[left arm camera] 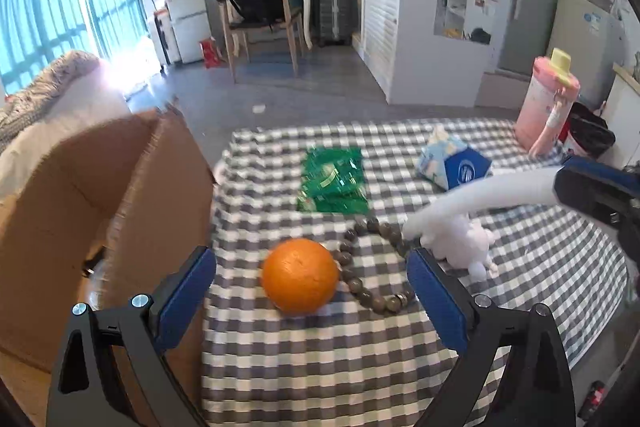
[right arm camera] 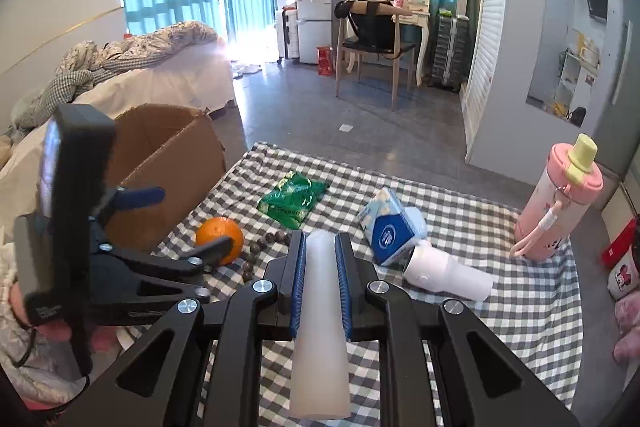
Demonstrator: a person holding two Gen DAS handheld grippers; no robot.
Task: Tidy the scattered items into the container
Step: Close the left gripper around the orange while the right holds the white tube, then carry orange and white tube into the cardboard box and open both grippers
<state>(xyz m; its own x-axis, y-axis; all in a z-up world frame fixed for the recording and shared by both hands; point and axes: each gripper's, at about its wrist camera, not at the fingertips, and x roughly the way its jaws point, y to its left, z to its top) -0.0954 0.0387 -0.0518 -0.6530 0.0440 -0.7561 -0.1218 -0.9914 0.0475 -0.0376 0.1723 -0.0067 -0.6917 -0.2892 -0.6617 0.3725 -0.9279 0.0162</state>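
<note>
My left gripper (left arm camera: 314,295) is open above the checked cloth (left arm camera: 320,367). An orange (left arm camera: 300,275) lies just ahead between its blue pads, apart from both. A dark bead bracelet (left arm camera: 372,267) curls to the right of the orange. My right gripper (right arm camera: 320,247) is shut on a long white soft strip (right arm camera: 320,327), which curves over the cloth in the left wrist view (left arm camera: 480,191). A green packet (right arm camera: 294,203), a blue tissue pack (right arm camera: 388,227) and a white cylinder (right arm camera: 444,271) lie further out. The open cardboard box (right arm camera: 168,163) stands left of the table. The right wrist view also shows the left gripper (right arm camera: 196,217) in front of the orange (right arm camera: 220,237).
A pink bottle (right arm camera: 560,203) with a yellow cap stands upright at the table's far right corner. A bed (right arm camera: 160,79) lies beyond the box. A patterned sleeve (right arm camera: 24,347) shows behind the left gripper. Beyond the table is grey floor, with a chair (right arm camera: 372,55) and a desk.
</note>
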